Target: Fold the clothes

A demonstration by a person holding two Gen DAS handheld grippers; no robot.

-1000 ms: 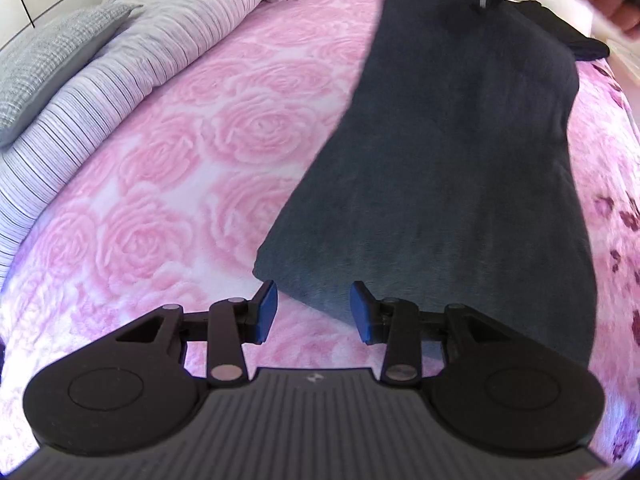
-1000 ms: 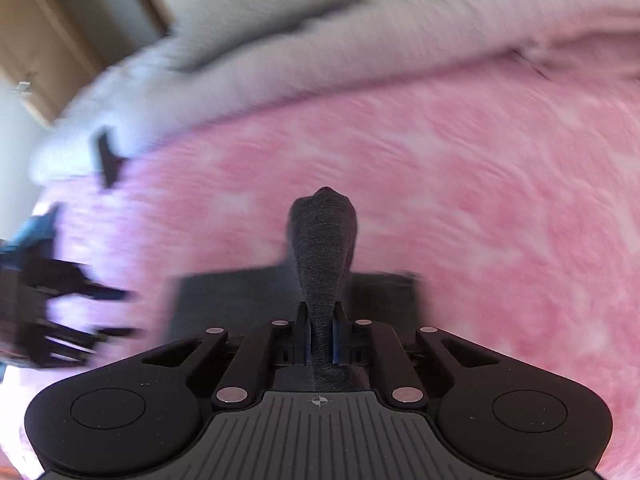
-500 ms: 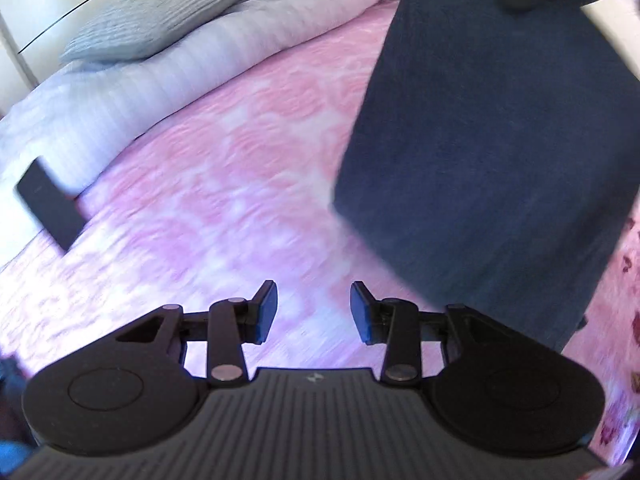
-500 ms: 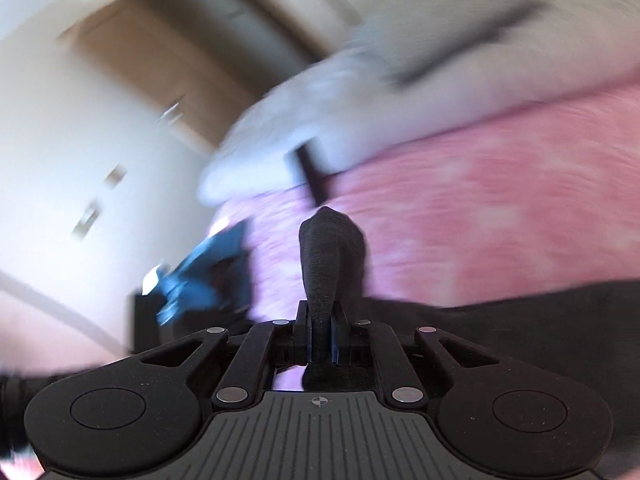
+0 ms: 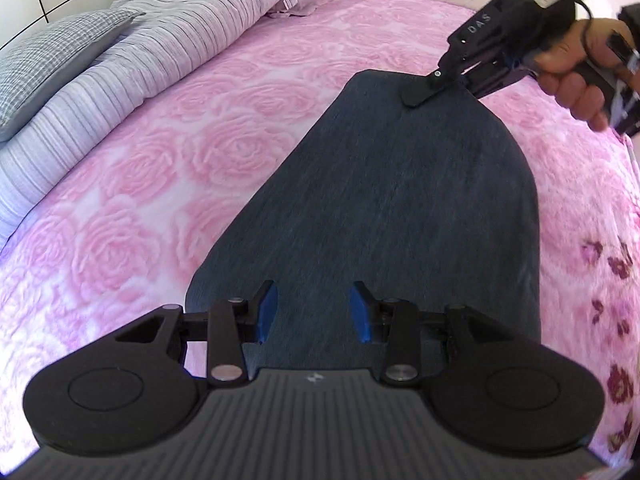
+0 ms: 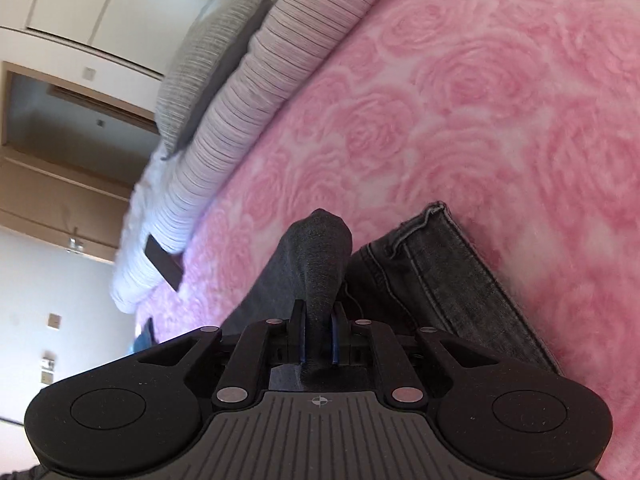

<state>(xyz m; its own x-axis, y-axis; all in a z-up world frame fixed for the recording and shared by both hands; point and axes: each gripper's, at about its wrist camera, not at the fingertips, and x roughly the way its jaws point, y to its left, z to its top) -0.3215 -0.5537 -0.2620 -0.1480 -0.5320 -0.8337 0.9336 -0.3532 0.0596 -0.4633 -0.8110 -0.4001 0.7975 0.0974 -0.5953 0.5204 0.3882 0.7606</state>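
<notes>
1. Blue-padded fingers of the left gripper stand partly apart above the near end of the dark jeans, with nothing pinched between them.
2. Right gripper fingers are nearly closed, clamped on a raised fold of the jeans; the cloth bulges up beyond the pads.
3. Seen from the left wrist, the right gripper sits at the far end of the jeans, held by a person's hand at the far right.
4. Folded into a long dark panel, the jeans lie flat on the pink rose-patterned bedspread, running from near the left gripper to the far right.
5. From the right wrist, a stitched hem of the jeans lies on the bedspread just right of the pinched fold.
6. Along the far left edge of the bed lies a striped duvet, with a grey checked pillow on it.
7. Beside the duvet, a dark flat object rests on the bed; what it is cannot be told.
</notes>
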